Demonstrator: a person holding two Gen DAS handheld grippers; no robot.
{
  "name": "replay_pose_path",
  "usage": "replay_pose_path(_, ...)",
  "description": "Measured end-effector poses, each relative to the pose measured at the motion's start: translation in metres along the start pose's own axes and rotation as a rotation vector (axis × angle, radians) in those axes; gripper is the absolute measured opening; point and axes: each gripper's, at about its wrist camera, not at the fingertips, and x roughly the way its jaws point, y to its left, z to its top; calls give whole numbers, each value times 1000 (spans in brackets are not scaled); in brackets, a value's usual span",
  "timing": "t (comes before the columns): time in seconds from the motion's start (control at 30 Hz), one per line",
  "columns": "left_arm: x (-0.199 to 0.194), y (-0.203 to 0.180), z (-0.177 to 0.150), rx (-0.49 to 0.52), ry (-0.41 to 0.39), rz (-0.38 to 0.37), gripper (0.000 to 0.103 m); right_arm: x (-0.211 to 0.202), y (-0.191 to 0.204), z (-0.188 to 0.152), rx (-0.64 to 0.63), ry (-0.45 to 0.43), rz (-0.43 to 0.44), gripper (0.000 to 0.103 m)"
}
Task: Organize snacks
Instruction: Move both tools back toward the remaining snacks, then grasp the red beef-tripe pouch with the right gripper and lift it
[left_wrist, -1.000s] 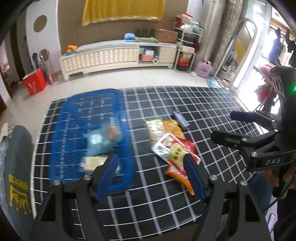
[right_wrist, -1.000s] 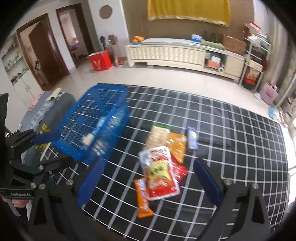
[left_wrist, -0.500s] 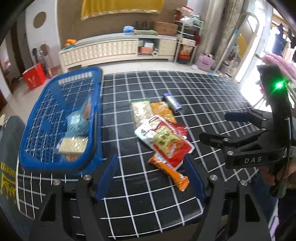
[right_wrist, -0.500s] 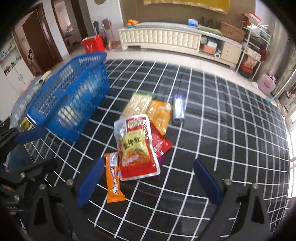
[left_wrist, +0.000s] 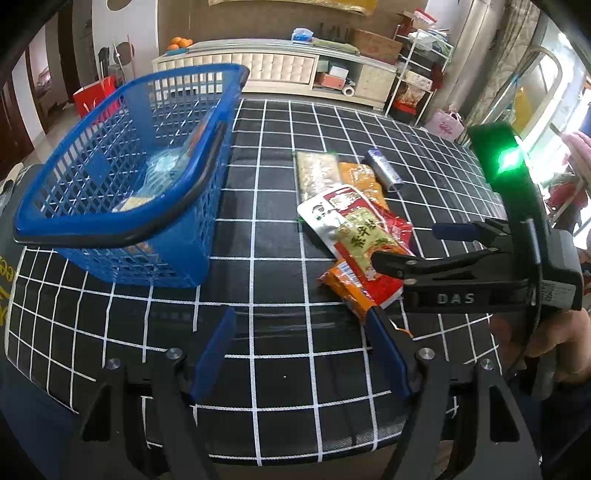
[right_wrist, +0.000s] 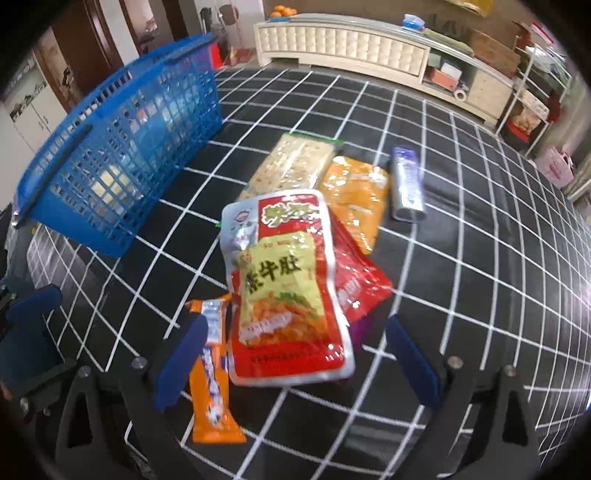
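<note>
A blue mesh basket (left_wrist: 122, 177) (right_wrist: 122, 147) stands on the left of the table with a few snack packs inside. To its right lies a snack pile: a red-and-yellow pouch (right_wrist: 284, 288) (left_wrist: 354, 236) on top, a red pouch (right_wrist: 362, 280) under it, an orange stick pack (right_wrist: 214, 380), a pale cracker pack (right_wrist: 291, 162), an orange pouch (right_wrist: 356, 199) and a purple tube (right_wrist: 406, 182). My right gripper (right_wrist: 297, 321) (left_wrist: 406, 243) is open, its fingers either side of the top pouch's near end. My left gripper (left_wrist: 302, 314) is open and empty over bare cloth near the front edge.
The table wears a black cloth with a white grid (left_wrist: 258, 229). A hand (left_wrist: 546, 350) holds the right gripper at the table's right front. Behind the table are a cream cabinet (left_wrist: 258, 66), a shelf rack (left_wrist: 417, 74) and a red bag (left_wrist: 92, 98) on the floor.
Both grippers have dropped lower and closer to the table. The right gripper has moved in over the snack pile until its fingers straddle the top pouch. Both stay open.
</note>
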Motion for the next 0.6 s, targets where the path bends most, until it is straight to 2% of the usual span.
replay_pose_path(0.17, 8, 6, -3, 3, 1, 26, 71, 17, 8, 11, -17, 16, -17, 99)
replay_pose_path(0.3, 14, 12, -2, -11, 12, 10, 71, 28, 17, 16, -54, 34, -64, 96)
replay_pose_path(0.5, 19, 17, -2, -23, 23, -17, 71, 36, 26, 12, -70, 44, -117, 83)
replay_pose_path(0.57, 19, 19, -3, -26, 21, -14, 71, 31, 30, 10, -86, 22, -136, 66)
replay_pose_path(0.6, 17, 21, -4, -32, 20, -18, 71, 28, 30, 9, -76, 13, -121, 61)
